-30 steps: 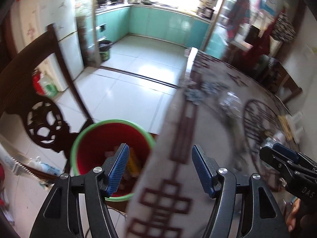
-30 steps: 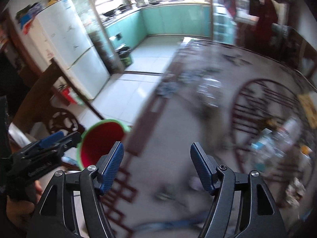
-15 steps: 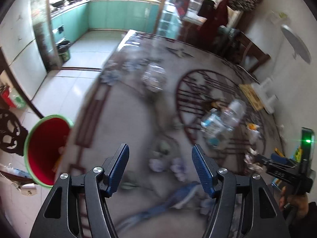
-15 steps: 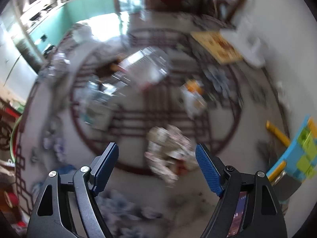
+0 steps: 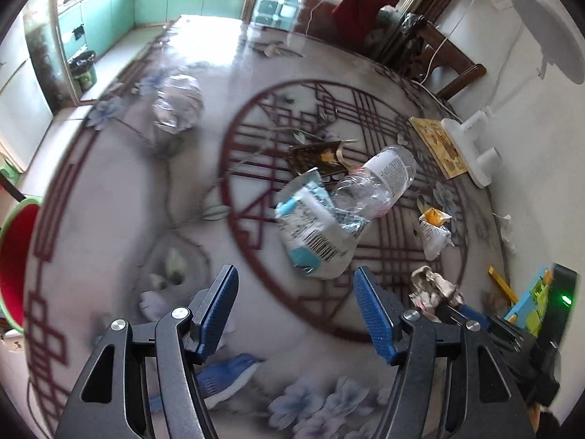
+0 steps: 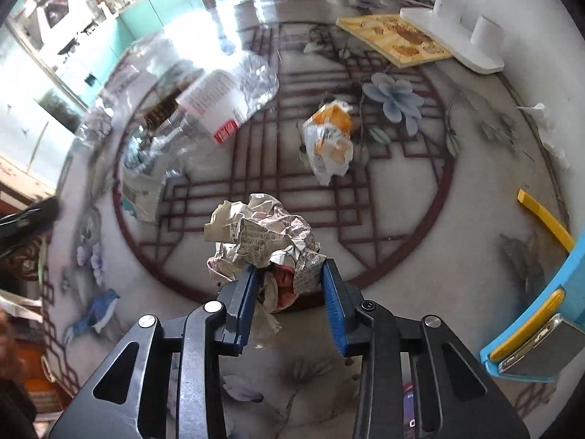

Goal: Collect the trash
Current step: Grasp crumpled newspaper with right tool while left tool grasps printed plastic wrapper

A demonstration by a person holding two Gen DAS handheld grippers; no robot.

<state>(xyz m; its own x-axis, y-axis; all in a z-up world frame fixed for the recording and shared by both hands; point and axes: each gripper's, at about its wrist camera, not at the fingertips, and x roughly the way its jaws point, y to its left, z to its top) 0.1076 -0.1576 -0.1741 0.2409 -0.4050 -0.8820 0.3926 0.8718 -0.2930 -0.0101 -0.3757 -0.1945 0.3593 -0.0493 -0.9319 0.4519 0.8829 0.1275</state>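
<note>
My right gripper (image 6: 289, 285) is shut on a crumpled newspaper ball (image 6: 261, 241), which rests on the patterned table (image 6: 402, 219). The ball also shows in the left wrist view (image 5: 433, 289). My left gripper (image 5: 294, 311) is open and empty, just short of a white and blue wrapper (image 5: 314, 234) with a barcode. A crushed clear bottle (image 5: 376, 183) lies against that wrapper and shows in the right wrist view (image 6: 215, 98). An orange and white bag (image 6: 329, 139) lies beyond the ball. A red bin with a green rim (image 5: 14, 256) stands off the table's left edge.
A clear crumpled plastic (image 5: 177, 102) lies at the far left of the table. A wooden board (image 6: 395, 40) and a white stand (image 6: 460, 36) sit at the back right. A blue holder with a phone (image 6: 541, 340) and a yellow stick (image 6: 544, 219) are at the right.
Both grippers have swung from the bin side to over the table's trash. My right gripper has closed on the newspaper ball. My left gripper has stayed open.
</note>
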